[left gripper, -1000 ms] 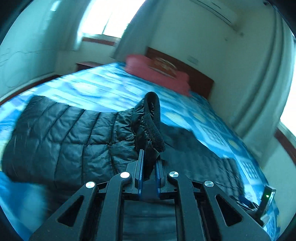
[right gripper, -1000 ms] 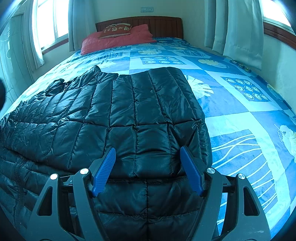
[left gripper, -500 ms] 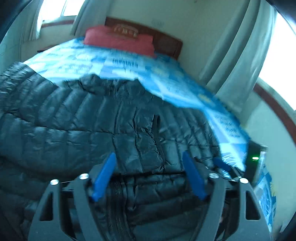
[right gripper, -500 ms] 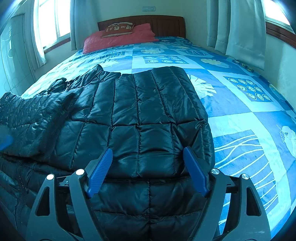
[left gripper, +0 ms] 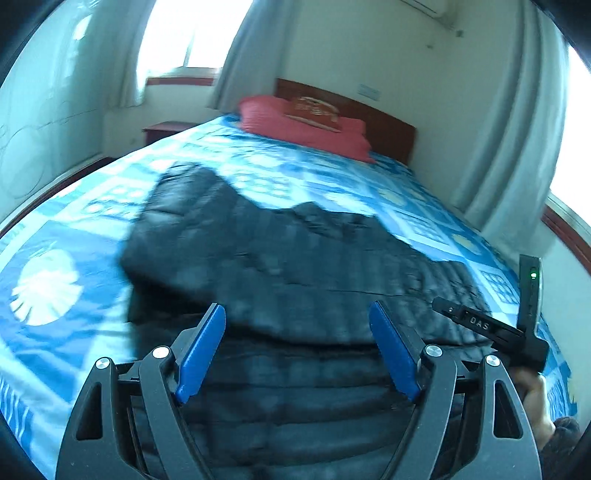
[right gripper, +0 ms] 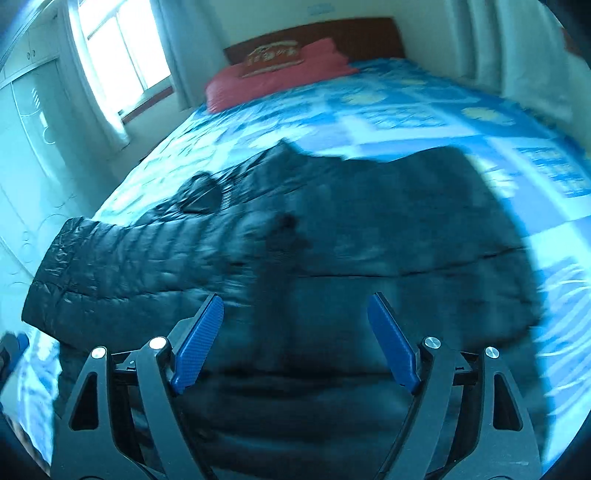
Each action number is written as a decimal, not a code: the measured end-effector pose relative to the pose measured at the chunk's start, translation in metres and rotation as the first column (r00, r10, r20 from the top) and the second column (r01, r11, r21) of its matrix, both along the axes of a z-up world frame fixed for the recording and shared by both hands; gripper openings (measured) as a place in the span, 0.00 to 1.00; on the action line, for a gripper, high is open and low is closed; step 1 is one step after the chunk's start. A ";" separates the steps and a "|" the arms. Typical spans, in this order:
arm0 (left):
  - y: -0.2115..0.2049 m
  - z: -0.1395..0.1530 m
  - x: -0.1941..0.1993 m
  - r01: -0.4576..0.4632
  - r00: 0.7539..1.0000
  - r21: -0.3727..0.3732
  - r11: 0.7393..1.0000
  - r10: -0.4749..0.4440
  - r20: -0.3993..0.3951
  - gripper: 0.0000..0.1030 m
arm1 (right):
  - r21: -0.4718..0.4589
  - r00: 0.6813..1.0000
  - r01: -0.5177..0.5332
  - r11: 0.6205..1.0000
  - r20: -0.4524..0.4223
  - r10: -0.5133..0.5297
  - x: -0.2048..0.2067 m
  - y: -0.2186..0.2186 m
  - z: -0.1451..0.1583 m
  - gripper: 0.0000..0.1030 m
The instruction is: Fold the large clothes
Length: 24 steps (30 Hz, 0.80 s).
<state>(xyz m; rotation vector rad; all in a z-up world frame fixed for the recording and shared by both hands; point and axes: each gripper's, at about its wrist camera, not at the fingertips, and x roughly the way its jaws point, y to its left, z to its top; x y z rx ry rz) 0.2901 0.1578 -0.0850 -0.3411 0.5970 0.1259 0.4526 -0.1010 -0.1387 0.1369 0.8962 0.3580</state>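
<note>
- The left gripper (left gripper: 297, 345) is sitting at the bottom of the left wrist view with its blue fingers (left gripper: 201, 352) spread wide and nothing between them.
- The right gripper (right gripper: 295, 341) is likewise showing at the bottom of the right wrist view, its jaws standing wide apart and gripping nothing.
- The black quilted jacket (left gripper: 295, 266) is lying spread over the blue patterned bedspread (left gripper: 48, 280), filling the centre and lower part of the left wrist view; it is looking blurred there.
- In the right wrist view the jacket (right gripper: 332, 240) is covering the middle of the frame, with one shiny quilted part (right gripper: 96, 269) reaching toward the left edge, where the stitching is reading sharply.
- Both pairs of fingers are hovering over the near edge of the jacket; whether they are touching the fabric cannot be told.
- The right gripper is also appearing at the lower right of the left wrist view as a black body with a green light (left gripper: 533, 275), held by the person's hand (left gripper: 535, 402).
- A red pillow (left gripper: 306, 125) is resting against the brown headboard (left gripper: 388, 129) in the upper centre of the left wrist view.
- Pale curtains (left gripper: 517, 129) are hanging at the right of that frame, near a bright window (left gripper: 184, 33) at the upper left.
</note>
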 end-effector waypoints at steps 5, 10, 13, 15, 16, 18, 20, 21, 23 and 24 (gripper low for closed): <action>0.028 -0.008 -0.006 -0.047 0.999 0.009 0.999 0.048 -0.019 0.76 | -0.010 0.999 -0.050 0.999 -0.016 0.050 0.002 0.022 -0.002 0.20; 0.046 -0.009 -0.006 -0.070 0.997 0.021 0.997 0.071 -0.022 0.76 | -0.064 0.994 0.019 0.998 0.109 -0.012 -0.006 -0.018 0.030 0.19; 0.052 -0.013 -0.001 -0.076 0.997 0.013 0.997 0.077 -0.029 0.76 | -0.109 0.992 0.069 0.992 0.110 -0.057 0.003 -0.047 0.029 0.19; 0.053 -0.016 0.006 -0.076 0.996 0.016 0.997 0.076 -0.038 0.76 | -0.145 0.991 0.108 0.983 0.095 -0.095 0.010 -0.067 0.021 0.19; 0.053 -0.018 0.009 -0.072 0.996 0.018 0.997 0.073 -0.043 0.76 | -0.161 0.991 0.121 0.979 0.076 -0.110 0.015 -0.075 0.015 0.19; 0.054 -0.022 0.019 -0.068 0.995 0.029 0.997 0.070 -0.065 0.76 | -0.177 0.994 0.113 0.978 0.023 -0.110 0.022 -0.083 0.001 0.21; 0.057 -0.025 0.029 -0.067 0.995 0.040 0.997 0.070 -0.077 0.76 | -0.184 0.992 0.128 0.974 0.019 -0.127 0.021 -0.086 0.000 0.28; 0.058 -0.026 0.033 -0.069 0.994 0.047 0.997 0.072 -0.079 0.76 | -0.196 0.988 0.154 0.968 0.055 -0.146 0.017 -0.085 0.005 0.36; 0.063 -0.026 0.046 -0.077 0.993 0.070 0.995 0.083 -0.081 0.76 | -0.191 0.978 0.183 0.964 0.135 -0.159 0.006 -0.080 0.017 0.44; 0.065 -0.028 0.051 -0.080 0.993 0.076 0.994 0.086 -0.084 0.76 | -0.173 0.977 0.175 0.969 0.154 -0.149 0.003 -0.075 0.020 0.44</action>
